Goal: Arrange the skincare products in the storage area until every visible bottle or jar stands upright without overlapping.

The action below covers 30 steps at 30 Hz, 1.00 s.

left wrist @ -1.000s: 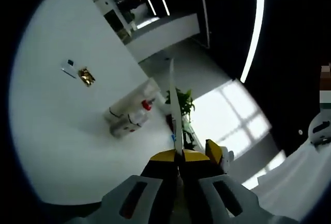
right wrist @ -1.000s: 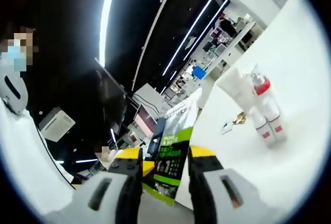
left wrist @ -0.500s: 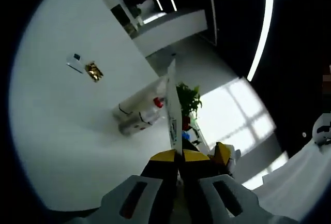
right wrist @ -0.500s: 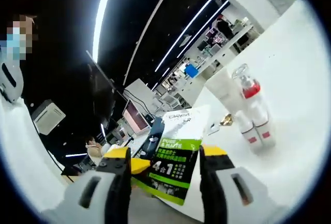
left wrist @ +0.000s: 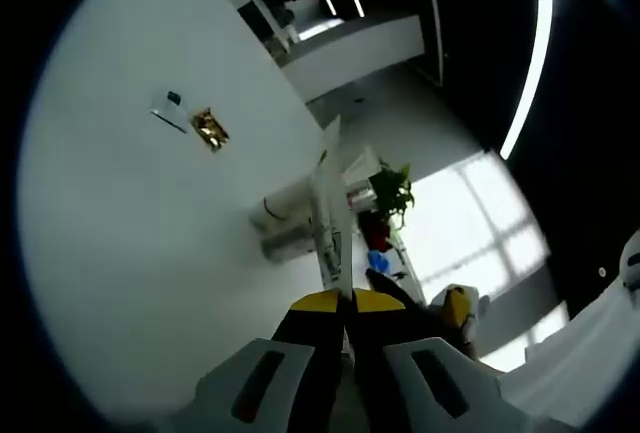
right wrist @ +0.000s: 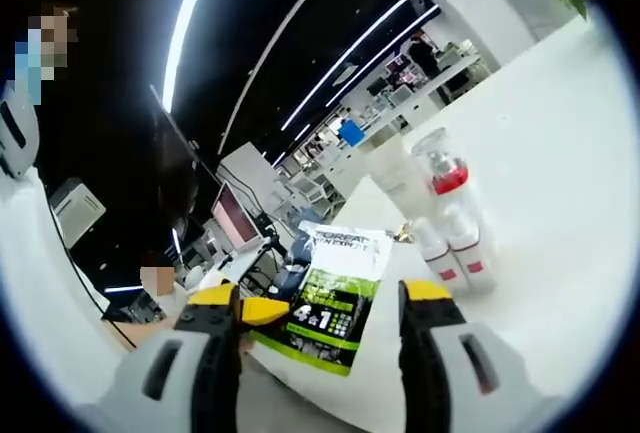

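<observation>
A: Left gripper [left wrist: 345, 298]?
B: Jaws pinched onto the sachet's [left wrist: 328, 203] edge, holding it edge-on above the white table [left wrist: 120, 253].

A: Right gripper [right wrist: 320, 298]?
B: Jaws spread wide, gripping nothing; sachet's printed face sits between them, held by the left's yellow tips.

A: Bottles [right wrist: 445, 223]?
B: Clustered on the table beyond the sachet.

Left gripper [left wrist: 344, 298] pinching a sachet [left wrist: 330, 208]
Edge-on sachet; 2 bottles [left wrist: 292, 228] lie behind it on the table [left wrist: 120, 253] (gold wrapper [left wrist: 210, 128] farther off).

The left tongs [left wrist: 344, 299] were closed tight on a thin edge; the right tongs [right wrist: 322, 295] stood wide apart.
</observation>
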{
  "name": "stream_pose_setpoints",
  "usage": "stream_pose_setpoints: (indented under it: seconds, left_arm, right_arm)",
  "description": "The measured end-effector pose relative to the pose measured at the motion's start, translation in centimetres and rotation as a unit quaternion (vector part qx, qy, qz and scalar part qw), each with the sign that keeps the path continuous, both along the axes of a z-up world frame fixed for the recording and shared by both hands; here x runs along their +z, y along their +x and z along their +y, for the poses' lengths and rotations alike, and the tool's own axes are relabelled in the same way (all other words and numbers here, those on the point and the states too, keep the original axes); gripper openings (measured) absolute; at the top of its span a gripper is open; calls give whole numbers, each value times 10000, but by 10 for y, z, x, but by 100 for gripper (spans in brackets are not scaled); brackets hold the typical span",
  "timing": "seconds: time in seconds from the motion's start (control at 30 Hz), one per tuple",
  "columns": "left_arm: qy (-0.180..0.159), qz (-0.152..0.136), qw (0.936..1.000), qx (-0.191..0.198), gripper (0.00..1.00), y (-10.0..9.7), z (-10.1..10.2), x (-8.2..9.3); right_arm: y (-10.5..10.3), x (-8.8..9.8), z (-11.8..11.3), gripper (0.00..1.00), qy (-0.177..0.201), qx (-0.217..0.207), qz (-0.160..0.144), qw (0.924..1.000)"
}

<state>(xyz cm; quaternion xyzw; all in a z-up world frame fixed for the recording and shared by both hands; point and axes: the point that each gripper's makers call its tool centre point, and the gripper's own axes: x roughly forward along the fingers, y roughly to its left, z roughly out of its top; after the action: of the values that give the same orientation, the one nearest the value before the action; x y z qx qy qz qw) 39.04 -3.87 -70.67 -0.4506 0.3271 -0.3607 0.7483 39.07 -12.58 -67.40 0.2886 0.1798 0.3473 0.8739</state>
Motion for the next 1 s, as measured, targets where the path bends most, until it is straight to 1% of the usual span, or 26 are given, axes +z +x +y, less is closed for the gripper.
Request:
stream_pose_setpoints:
  seconds: [0.2,0.43,0.57,0.73,1.0]
  left_arm:
    - [92,129,9999,25,0,9,1,-13]
    - [168,309,9993,87,0,19,1,-30]
    - [246,386,9989,103,0,23,1,-39]
    - [355,466,9982,141,0,29,1,-50]
    - [545,548,9969,143,0,38,0,-66]
  right_arm:
    - [5,-6,-13,72,-149,-178,38,9997]
    - [7,-14,-25,78,-488,-267,62,9984]
    - [8,-17,-30,81,-609,-339,71,9975]
    - [9,-22,-33,85,-930,-289,57,9952]
    - [11,-25,-44,87,-1048,-392,147,9936]
